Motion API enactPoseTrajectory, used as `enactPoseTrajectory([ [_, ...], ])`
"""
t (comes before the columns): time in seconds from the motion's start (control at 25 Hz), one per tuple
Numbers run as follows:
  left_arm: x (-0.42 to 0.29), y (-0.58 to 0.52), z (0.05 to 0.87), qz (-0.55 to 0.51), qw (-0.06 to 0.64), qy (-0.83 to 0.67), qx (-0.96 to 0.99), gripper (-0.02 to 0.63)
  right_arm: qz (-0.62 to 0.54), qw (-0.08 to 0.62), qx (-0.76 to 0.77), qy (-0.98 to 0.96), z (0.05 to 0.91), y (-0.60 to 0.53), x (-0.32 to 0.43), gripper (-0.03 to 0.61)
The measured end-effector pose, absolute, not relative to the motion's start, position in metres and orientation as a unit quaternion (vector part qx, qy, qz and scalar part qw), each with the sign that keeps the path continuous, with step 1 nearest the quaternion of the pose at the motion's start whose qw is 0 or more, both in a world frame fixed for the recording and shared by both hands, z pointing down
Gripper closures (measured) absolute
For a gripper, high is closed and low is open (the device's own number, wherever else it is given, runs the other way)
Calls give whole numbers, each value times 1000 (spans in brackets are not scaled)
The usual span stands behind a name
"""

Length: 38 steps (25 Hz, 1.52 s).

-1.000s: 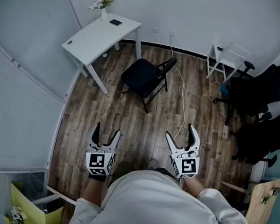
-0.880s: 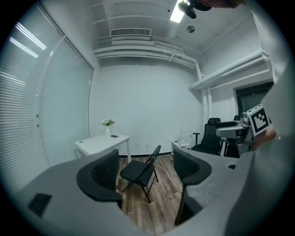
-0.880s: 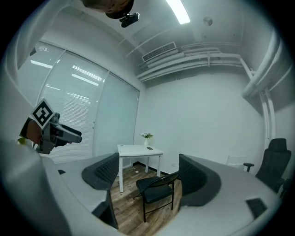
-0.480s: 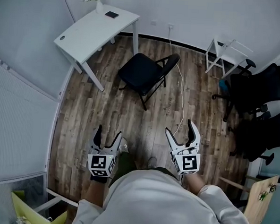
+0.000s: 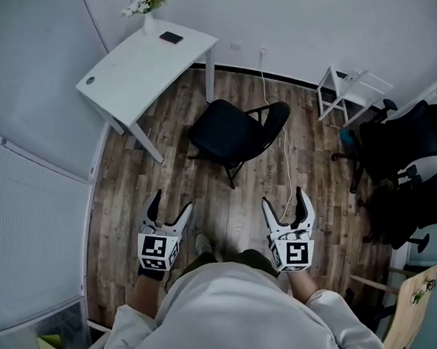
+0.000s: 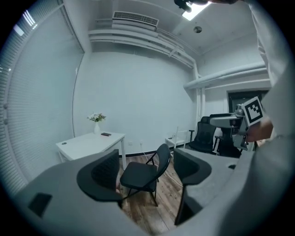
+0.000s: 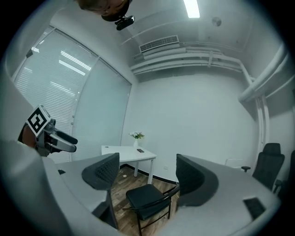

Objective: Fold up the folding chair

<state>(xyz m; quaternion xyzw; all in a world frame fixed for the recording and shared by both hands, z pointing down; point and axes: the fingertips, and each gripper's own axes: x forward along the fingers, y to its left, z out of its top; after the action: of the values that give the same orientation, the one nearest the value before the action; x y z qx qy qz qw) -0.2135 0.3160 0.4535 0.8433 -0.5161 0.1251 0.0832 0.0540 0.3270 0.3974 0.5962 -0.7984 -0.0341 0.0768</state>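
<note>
My left hand-held gripper (image 5: 169, 205) is spread wide and holds nothing. My right hand-held gripper (image 5: 283, 205) is spread wide too, with nothing in it. Both hang over the wood floor (image 5: 203, 180), well apart from the folding chair (image 5: 232, 130). The chair stands open, ahead of me, near the white desk (image 5: 132, 72). I think I must get closer first. Then one gripper should hold the back and the other lift the seat front, slowly, so it does not tip.

The black folding chair (image 5: 236, 133) stands unfolded on the wood floor (image 5: 174, 175), at 12 o'clock, seemingly untouched.
</note>
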Motion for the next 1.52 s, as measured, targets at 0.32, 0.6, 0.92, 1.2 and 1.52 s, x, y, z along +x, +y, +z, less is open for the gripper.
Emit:
enactPoseTrajectory([
  [0.32,-214,240,474,137,105,-484,858,244,-14,95,626,-774,410,277,59,190],
  [0.6,-186,146,486,161,94,-449,874,246,6,86,659,-747,434,199,92,192],
  [0.92,-142,2,488,194,87,-403,890,249,43,69,695,-715,457,75,133,192],
  [1.2,-107,-65,499,207,105,-374,898,250,65,69,718,-689,468,17,165,193],
  [1.52,-105,-127,561,255,131,-332,899,250,95,100,753,-643,498,-13,192,193],
])
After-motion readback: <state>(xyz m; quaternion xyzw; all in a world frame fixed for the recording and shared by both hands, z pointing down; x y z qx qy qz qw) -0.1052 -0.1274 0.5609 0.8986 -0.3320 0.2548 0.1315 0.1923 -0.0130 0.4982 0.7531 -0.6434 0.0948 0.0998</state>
